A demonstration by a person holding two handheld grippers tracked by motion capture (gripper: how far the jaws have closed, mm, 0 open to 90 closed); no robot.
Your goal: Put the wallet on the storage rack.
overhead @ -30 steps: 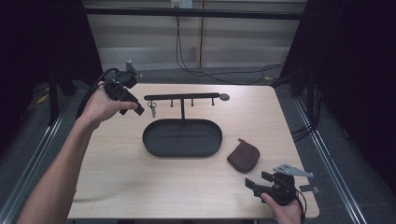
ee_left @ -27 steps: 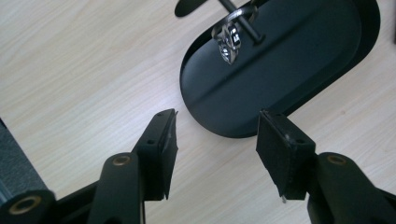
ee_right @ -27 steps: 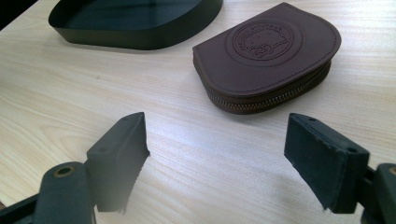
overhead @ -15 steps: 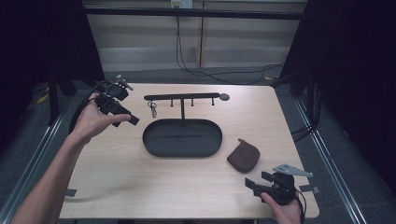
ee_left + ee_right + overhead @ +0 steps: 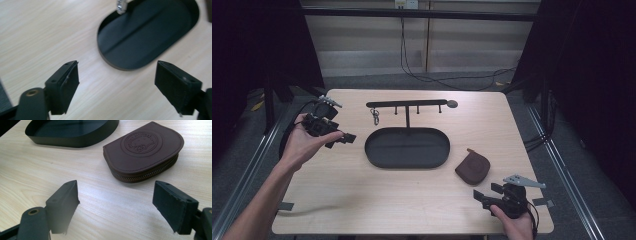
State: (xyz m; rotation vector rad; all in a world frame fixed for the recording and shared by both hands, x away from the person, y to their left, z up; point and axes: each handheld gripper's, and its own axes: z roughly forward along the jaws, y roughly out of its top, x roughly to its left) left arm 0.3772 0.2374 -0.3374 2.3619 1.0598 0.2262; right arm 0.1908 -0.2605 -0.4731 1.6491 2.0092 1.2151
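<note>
Plainly, we have the brown coin pouch (image 5: 472, 167) lying on the worktop (image 5: 362, 200) just at eleven o'clock from our right claw (image 5: 482, 196), whose jaws stand apart and empty, far nearer it than the equally open left claw (image 5: 343, 139).

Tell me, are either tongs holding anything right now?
No. Left tongs and right tongs both stand open and empty; the pouch lies untouched on the table.

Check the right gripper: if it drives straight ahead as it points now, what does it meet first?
Most likely the brown zip coin pouch: it lies ahead of the open right gripper, slightly toward one side, with bare tabletop between. Beyond sits the black oval tray. Depth is uncertain.
</note>
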